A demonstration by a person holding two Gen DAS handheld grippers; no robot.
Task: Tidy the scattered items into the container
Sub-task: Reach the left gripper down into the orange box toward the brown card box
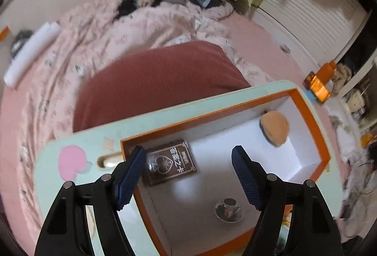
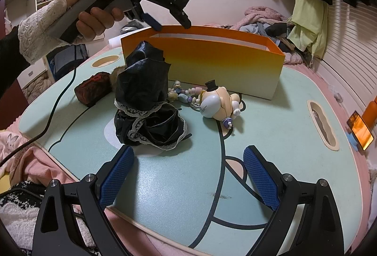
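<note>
Left hand-held gripper (image 1: pixel 188 176) over the orange box (image 1: pixel 322 138), lower centre of left wrist view, pads spread wide, nothing between them; judged a release just made or a retreat under way. Same left hand-held gripper upper left in right wrist view, tips just above the box's near rim, pointing steeply down. Inside the box on the white floor: dark card pack (image 1: pixel 170 163) left of centre near the left pad, tan round plush (image 1: pixel 274 127) at upper right corner, small metal ring-shaped piece (image 1: pixel 228 209) lower centre. Right hand-held gripper (image 2: pixel 188 178) at bottom of right wrist view, wide open, empty, low over the mint tabletop (image 2: pixel 271 114). Left to tidy, all outside the box, centre of right wrist view: black lace-trimmed cloth bundle (image 2: pixel 146 103), dark red block (image 2: pixel 93 88) to its left, bead string (image 2: pixel 181 93) and top-hat figure (image 2: pixel 215 103) just in front of the box wall. To do the step well: lift left clear of the rim straight up, no dragging the wall, light box probably slides. Next pick likely the cloth bundle or figure; for cloth, pinch low at the gathered middle so lace doesn't trail; for figure, grip across the round body, beads may be attached, cannot tell, so lift slowly.
</note>
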